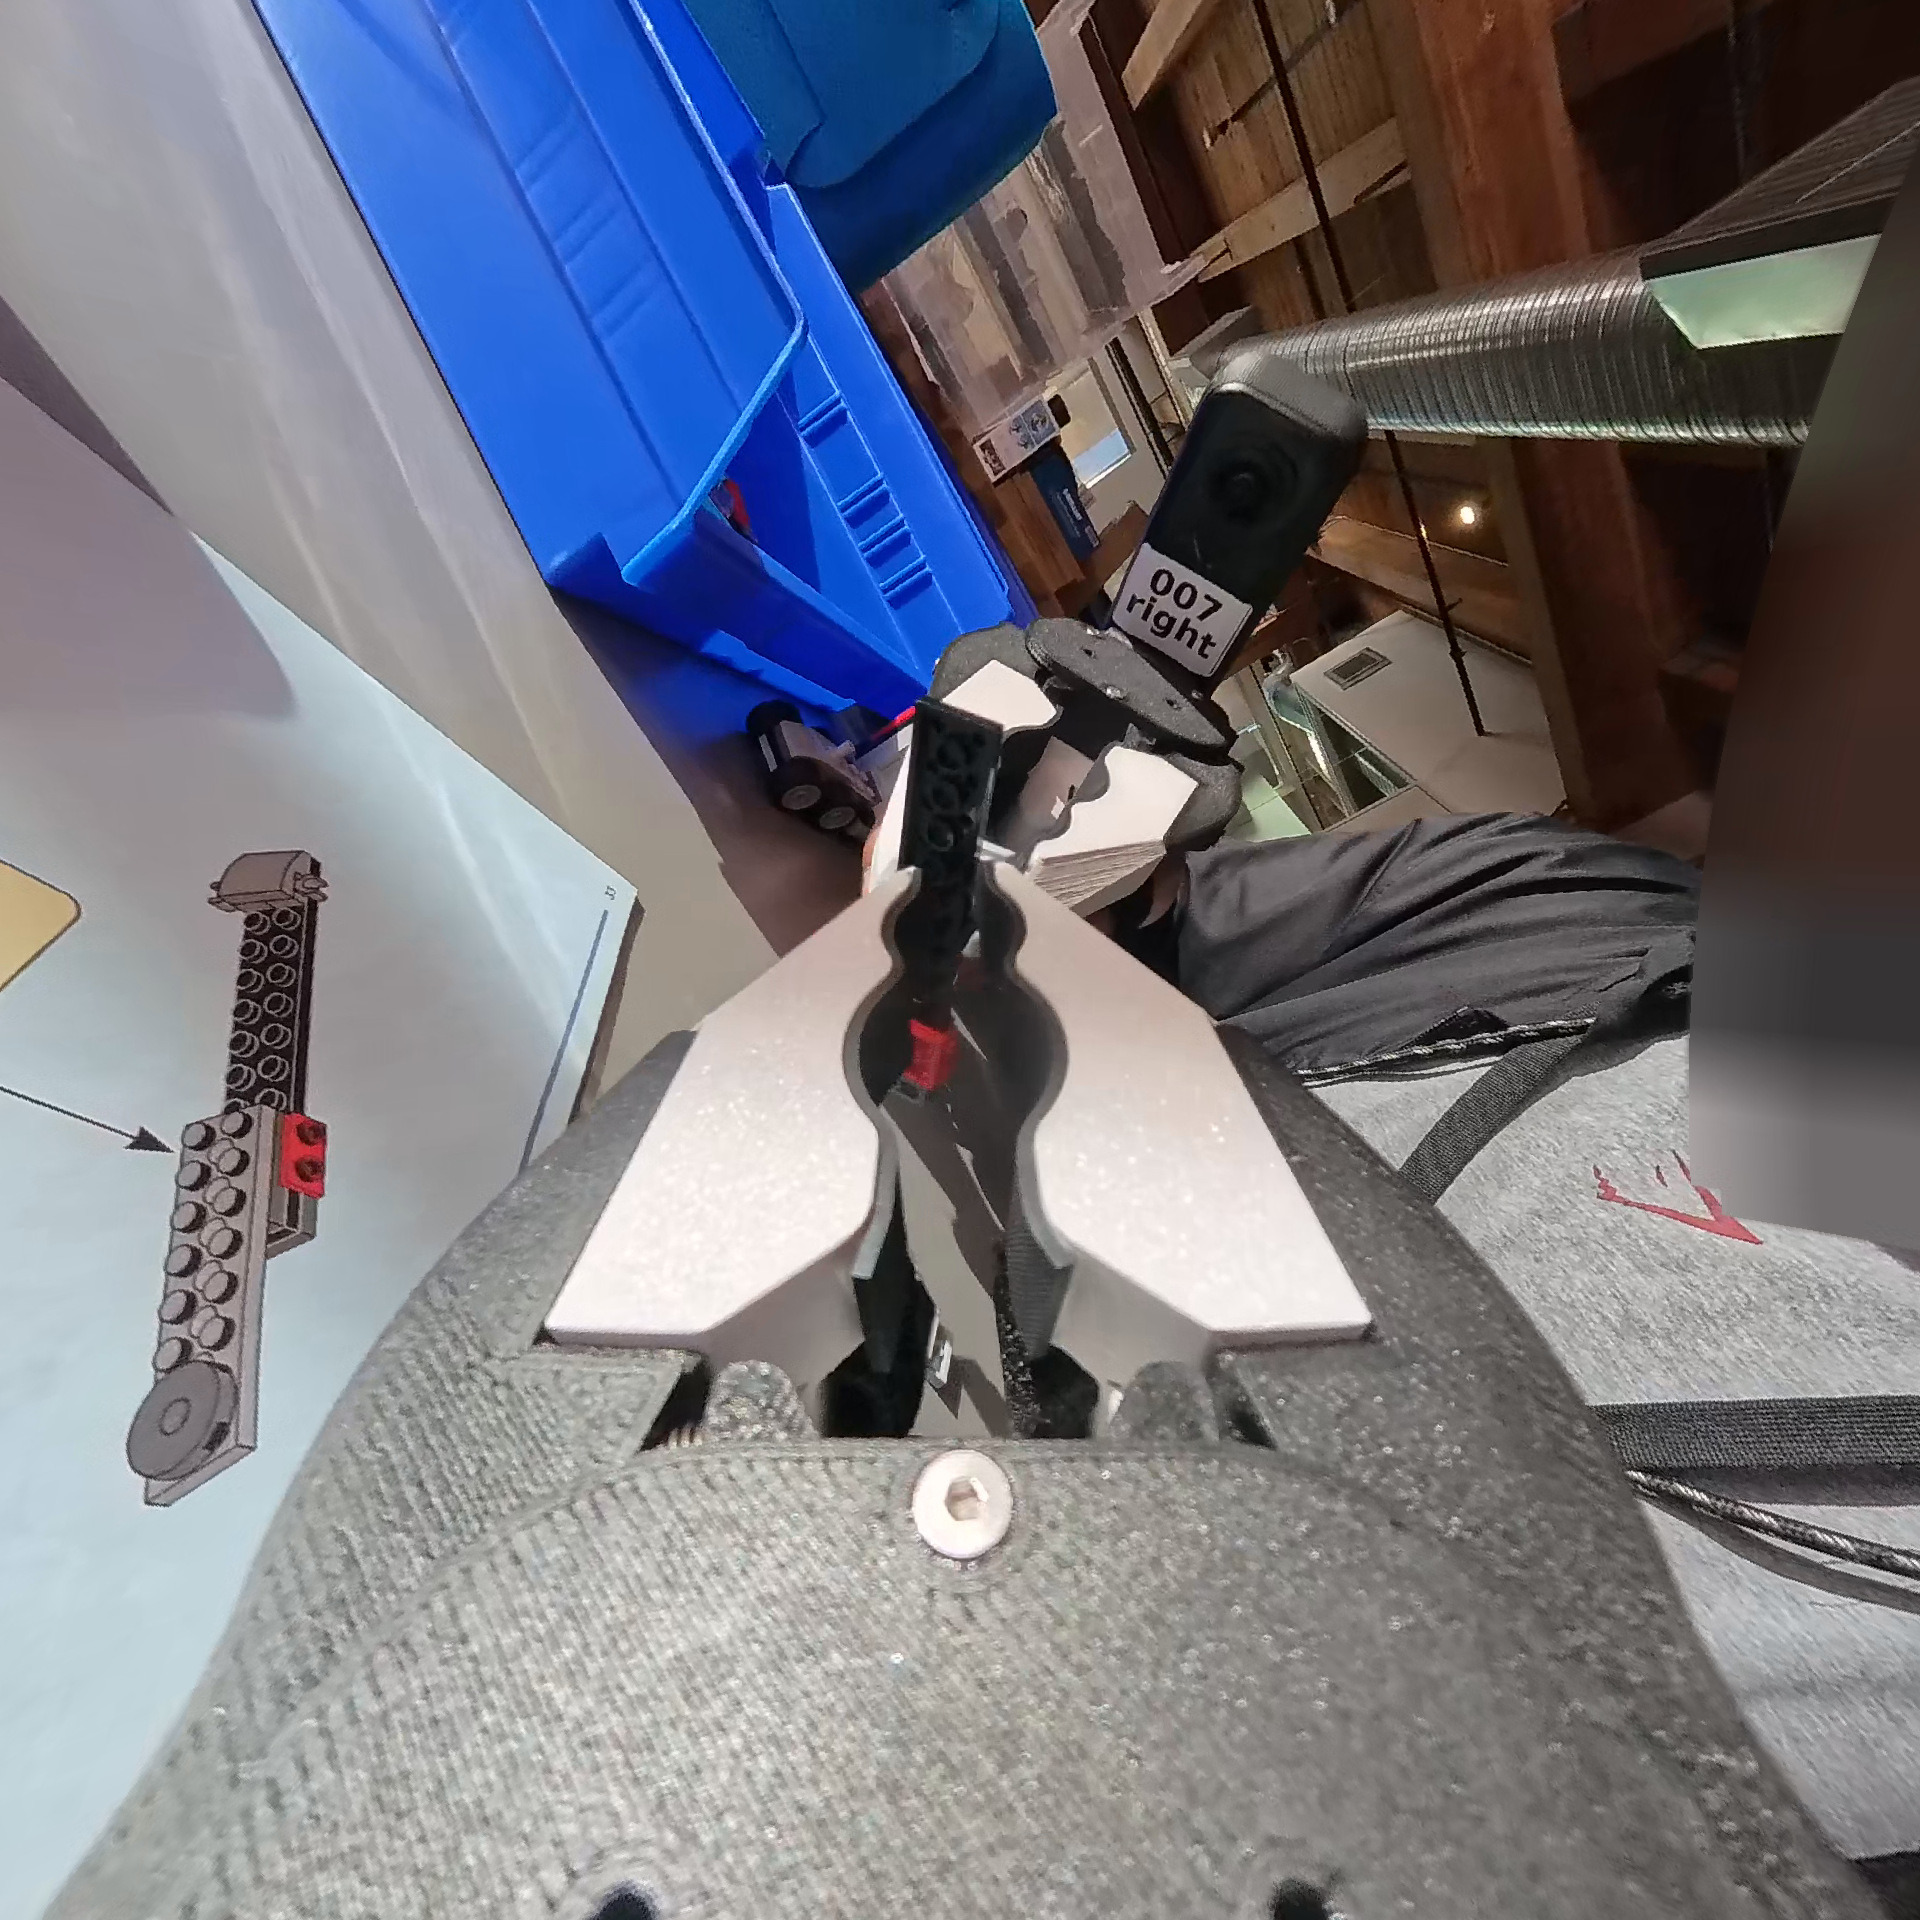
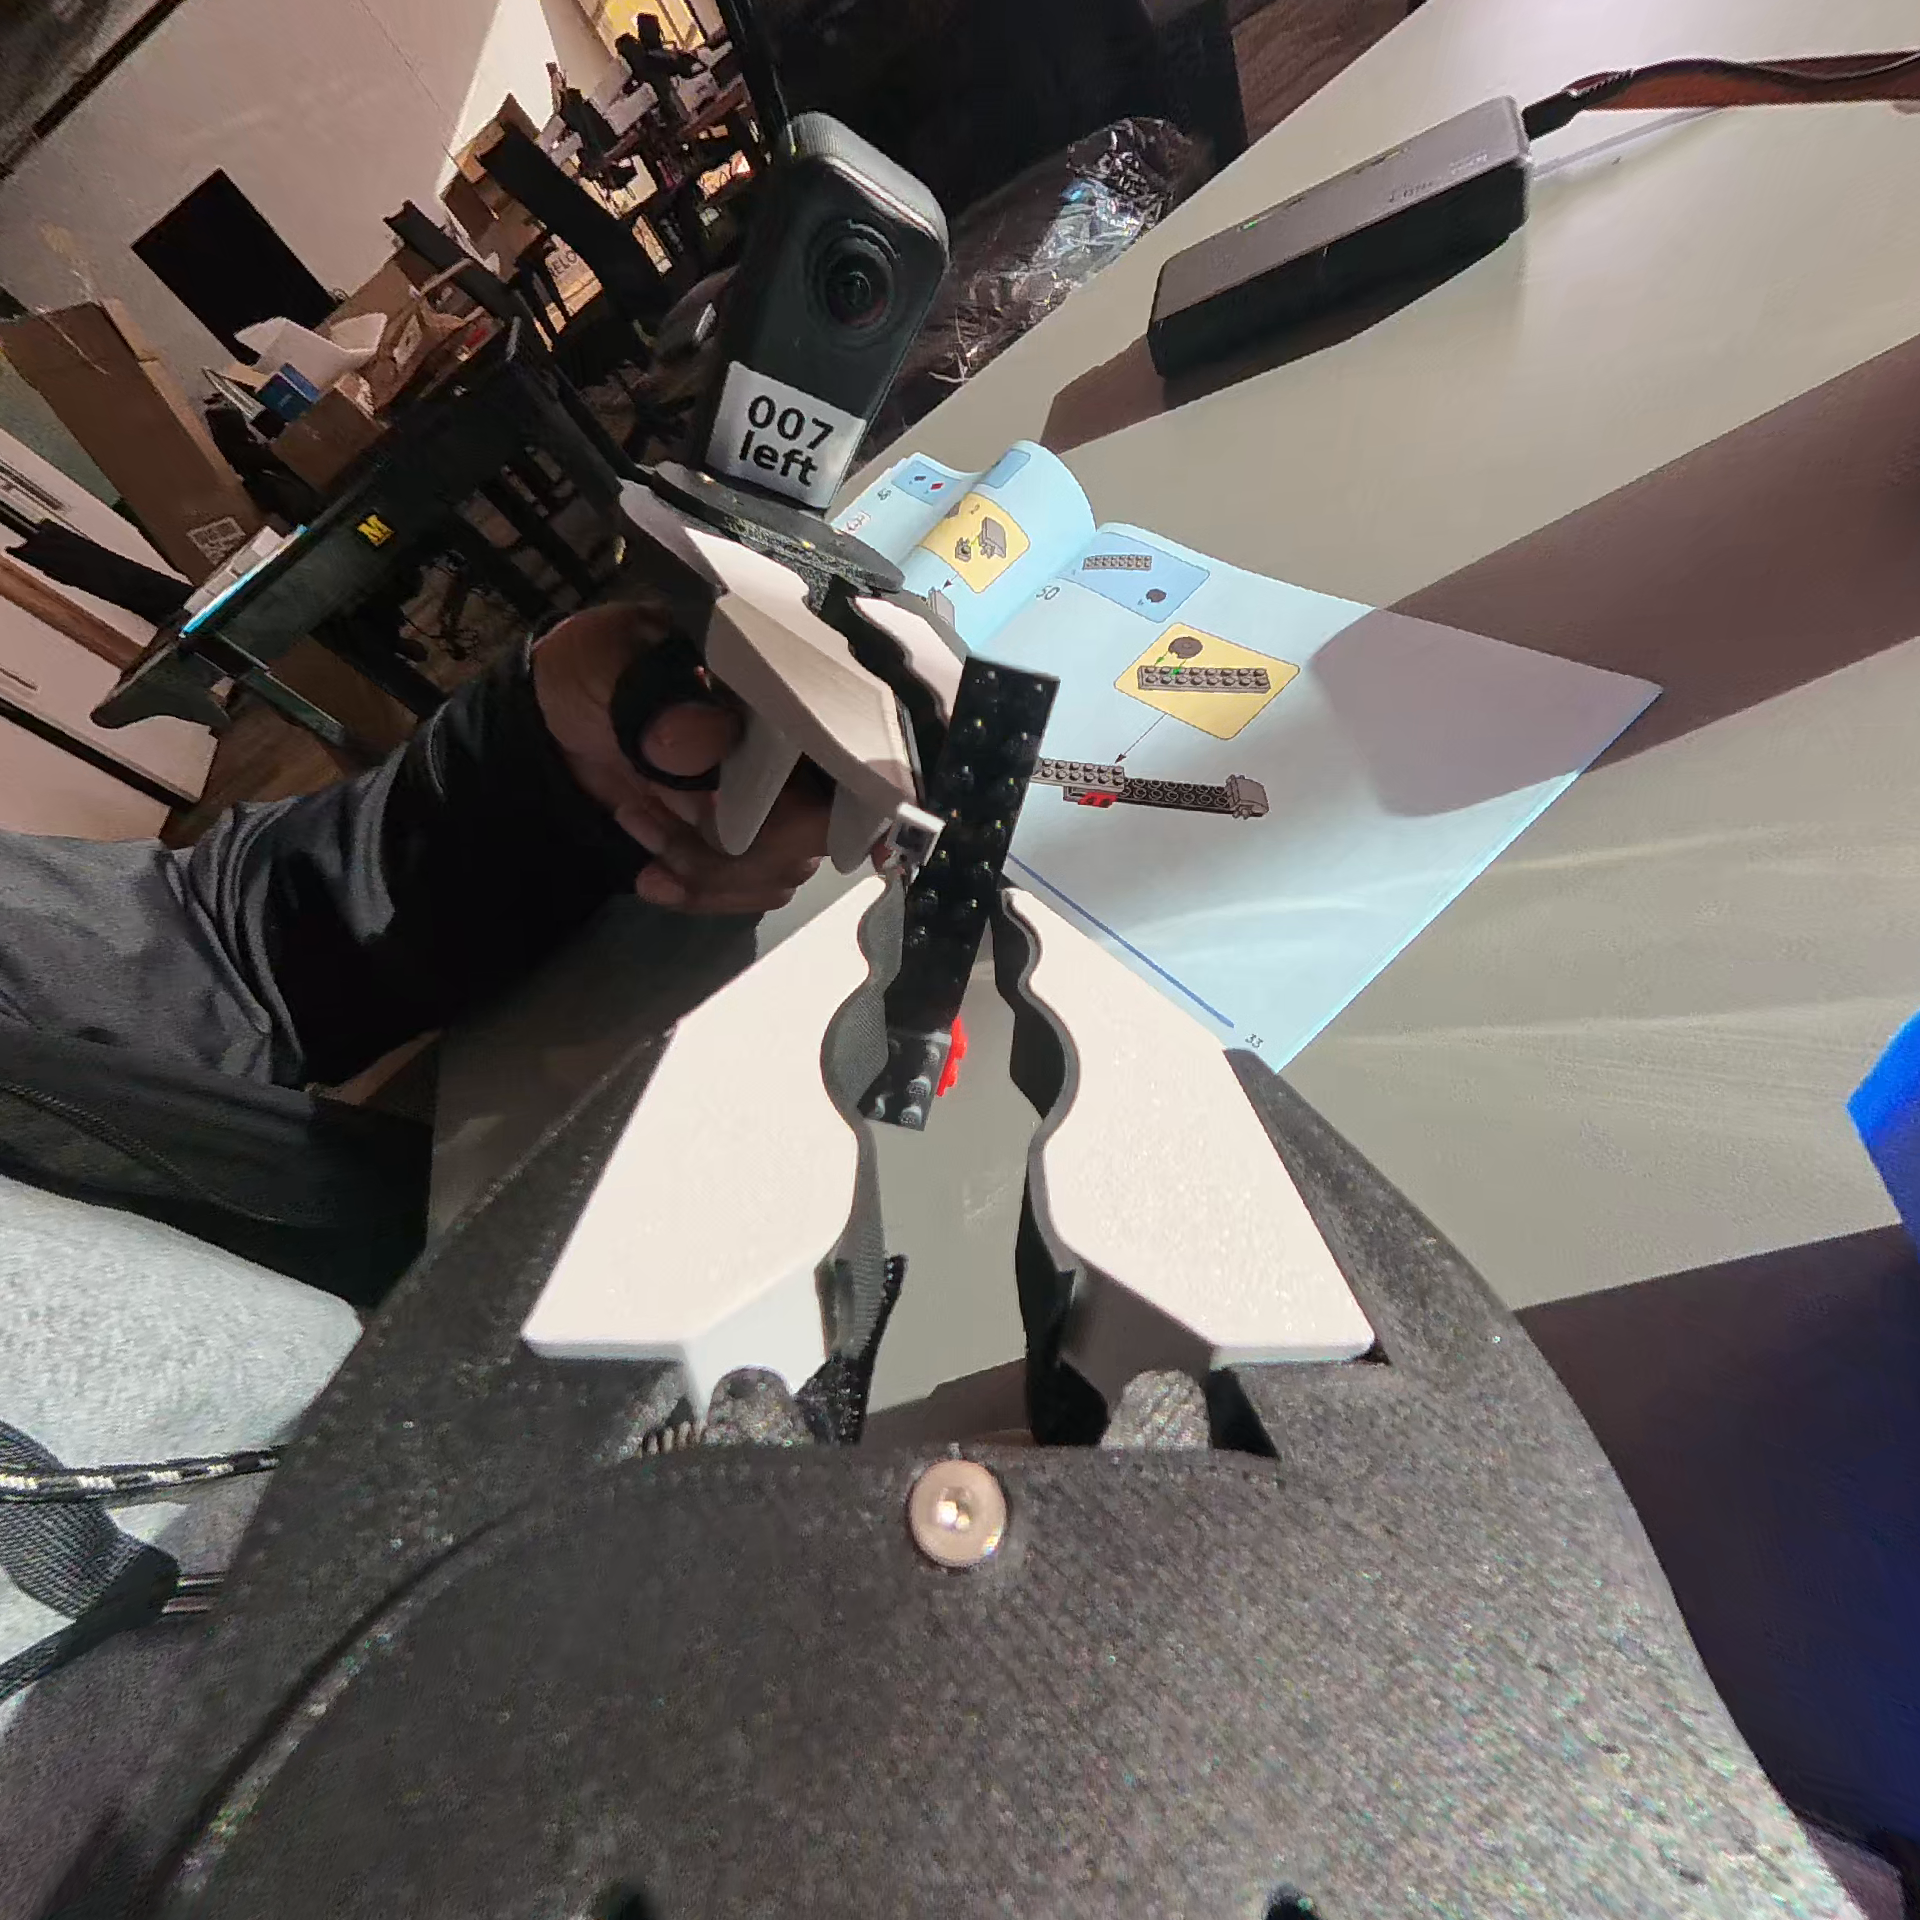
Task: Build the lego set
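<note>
A grey table (image 2: 1558,499) fills the right wrist view, with an open booklet (image 2: 1247,831) at 1 o'clock and a black box (image 2: 1340,260) beyond it. In the left wrist view, blue bins (image 1: 644,312) sit at 11 o'clock. Both claws meet at centre: the right gripper (image 2: 940,914) and the left gripper (image 1: 951,899) each clamp the black plate (image 2: 971,831), which is held off the table with a red brick (image 1: 928,1049) on it.

Left gripper (image 1: 951,904) and right gripper (image 2: 940,914) meet tip to tip, both closed tight.
</note>
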Available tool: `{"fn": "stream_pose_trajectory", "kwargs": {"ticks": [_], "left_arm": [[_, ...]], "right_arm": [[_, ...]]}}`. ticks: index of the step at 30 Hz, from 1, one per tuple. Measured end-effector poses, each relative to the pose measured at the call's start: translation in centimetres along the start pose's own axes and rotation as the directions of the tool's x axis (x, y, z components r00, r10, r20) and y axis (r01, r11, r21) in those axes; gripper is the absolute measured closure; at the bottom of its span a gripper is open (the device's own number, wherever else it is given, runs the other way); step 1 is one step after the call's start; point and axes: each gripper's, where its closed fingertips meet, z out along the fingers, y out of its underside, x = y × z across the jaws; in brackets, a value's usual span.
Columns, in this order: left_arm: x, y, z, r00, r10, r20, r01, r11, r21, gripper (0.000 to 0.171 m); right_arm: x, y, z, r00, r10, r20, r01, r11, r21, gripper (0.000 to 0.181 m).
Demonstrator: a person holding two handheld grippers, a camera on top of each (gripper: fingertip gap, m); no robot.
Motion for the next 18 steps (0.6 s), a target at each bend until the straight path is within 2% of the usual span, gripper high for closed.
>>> {"fn": "stream_pose_trajectory", "kwargs": {"ticks": [8,18], "left_arm": [[-0.2,-0.03,0.49,0.999,0.012,0.033,-0.013,1.0,0.008,0.153],[-0.82,-0.34,0.53,0.998,-0.011,0.057,0.009,0.999,0.041,0.161]], "right_arm": [[0.12,0.51,0.19,1.0,0.007,-0.024,-0.007,1.0,-0.026,0.164],[0.4,0.49,0.17,0.999,0.003,-0.035,-0.004,1.0,-0.027,0.164]]}}
